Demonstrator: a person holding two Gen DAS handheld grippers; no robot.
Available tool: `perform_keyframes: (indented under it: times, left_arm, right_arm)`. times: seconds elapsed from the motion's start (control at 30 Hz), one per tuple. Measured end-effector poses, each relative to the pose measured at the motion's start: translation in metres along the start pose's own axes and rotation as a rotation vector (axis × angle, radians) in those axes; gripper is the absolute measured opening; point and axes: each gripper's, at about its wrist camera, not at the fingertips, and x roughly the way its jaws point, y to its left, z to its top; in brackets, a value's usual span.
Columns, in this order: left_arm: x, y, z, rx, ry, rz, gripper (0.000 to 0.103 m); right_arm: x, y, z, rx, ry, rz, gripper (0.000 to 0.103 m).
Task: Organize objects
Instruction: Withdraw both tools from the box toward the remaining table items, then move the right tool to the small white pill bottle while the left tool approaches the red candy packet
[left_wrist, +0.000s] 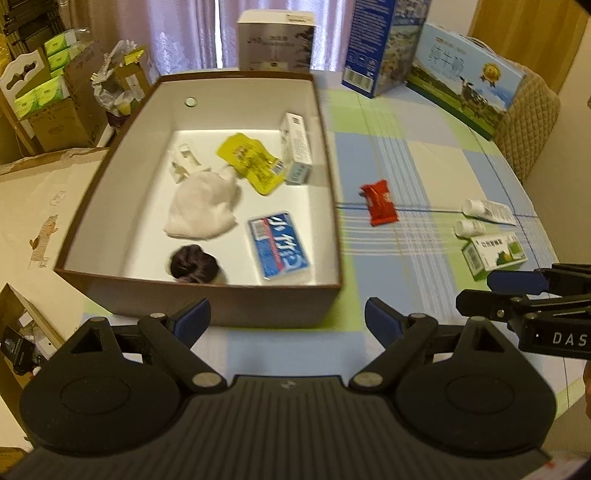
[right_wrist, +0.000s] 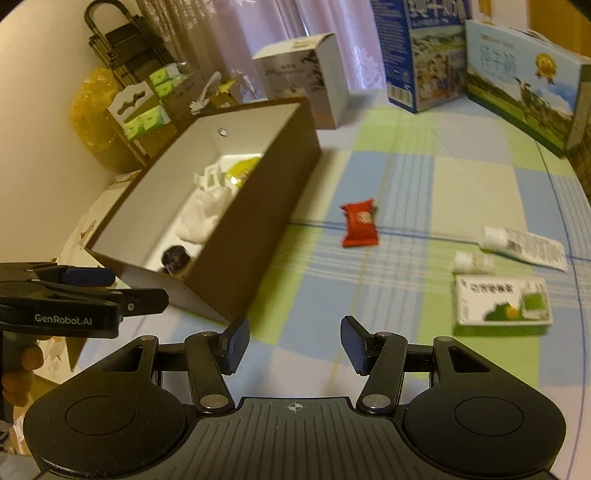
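Observation:
A brown open box (left_wrist: 207, 299) (right_wrist: 255, 206) with a white inside stands on the checked tablecloth. In it lie a white cloth (left_wrist: 201, 206), a yellow pouch (left_wrist: 251, 162), a blue packet (left_wrist: 279, 243), a dark hair tie (left_wrist: 194, 264) and a small white carton (left_wrist: 295, 147). Outside it, on the cloth, lie a red snack packet (left_wrist: 380, 203) (right_wrist: 360, 223), a white tube (right_wrist: 524, 243), a small white bottle (right_wrist: 472, 261) and a green-and-white box (right_wrist: 502, 304). My left gripper (left_wrist: 288, 321) hangs open just before the box's near wall, empty. My right gripper (right_wrist: 291, 341) is open over bare cloth, empty.
Tall cartons (left_wrist: 384, 44) (left_wrist: 277, 37) and a flat blue gift box (left_wrist: 469, 77) stand along the table's far side. Left of the table are shelves with green tissue packs (left_wrist: 40, 85) and cardboard boxes. A padded chair back (left_wrist: 528, 122) is at the right.

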Motion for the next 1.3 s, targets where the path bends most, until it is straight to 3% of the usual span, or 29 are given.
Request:
perform_keyframes:
  times: [0.7,1.0,1.3]
  left_arm:
    - [0.024,-0.103,-0.001,0.088,0.038,-0.072,0.088]
    - [0.040,-0.128,0.003,0.092,0.066,-0.073,0.088]
    - [0.059,-0.134,0.015,0.066,0.048,-0.061,0.088]
  right_arm:
    - [-0.046,-0.097,-0.030,0.126,0.001,-0.086,0.052]
    - [-0.050,-0.134,-0.029,0.149,-0.009,-0.112,0.052]
    - [-0.041,-0.183,-0.008,0.136,-0.089,-0.159,0.052]
